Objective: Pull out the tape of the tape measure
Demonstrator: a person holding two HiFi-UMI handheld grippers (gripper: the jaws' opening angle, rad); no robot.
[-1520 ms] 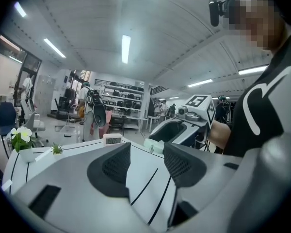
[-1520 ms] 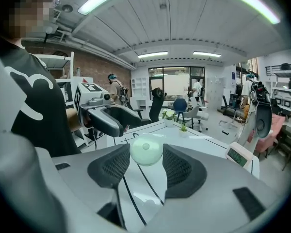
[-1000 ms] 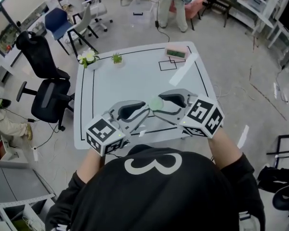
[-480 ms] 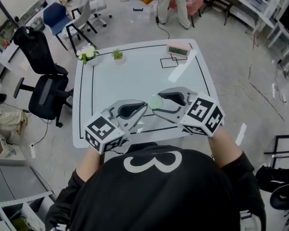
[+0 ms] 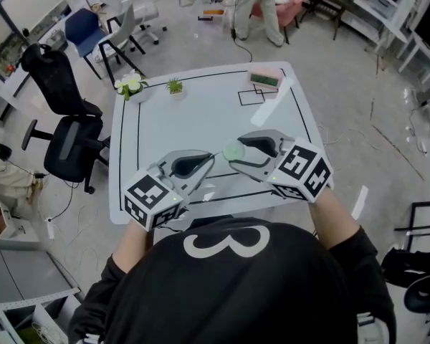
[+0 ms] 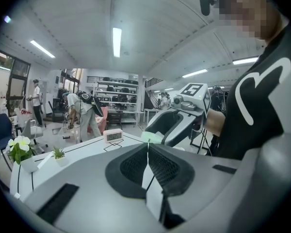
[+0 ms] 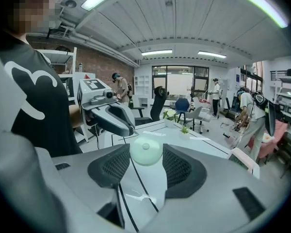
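A pale green round tape measure (image 5: 233, 150) hangs above the near part of the white table (image 5: 201, 117), with my right gripper (image 5: 234, 153) shut on its sides. In the right gripper view the case (image 7: 145, 151) fills the gap between the two pads. My left gripper (image 5: 210, 158) is shut, its tips just left of the case. In the left gripper view its jaws meet at the case's edge (image 6: 152, 137), apparently pinching the tape's end. The tape itself is too thin to make out.
At the table's far edge stand a small digital clock (image 5: 264, 79), a white flower pot (image 5: 131, 84) and a tiny green plant (image 5: 174, 86). Black office chairs (image 5: 68, 145) stand to the left. People are working further back in the room.
My left gripper's jaws have closed at the tape measure's edge, and that gripper has drawn back slightly to the left. The right gripper has kept its hold, hardly moving.
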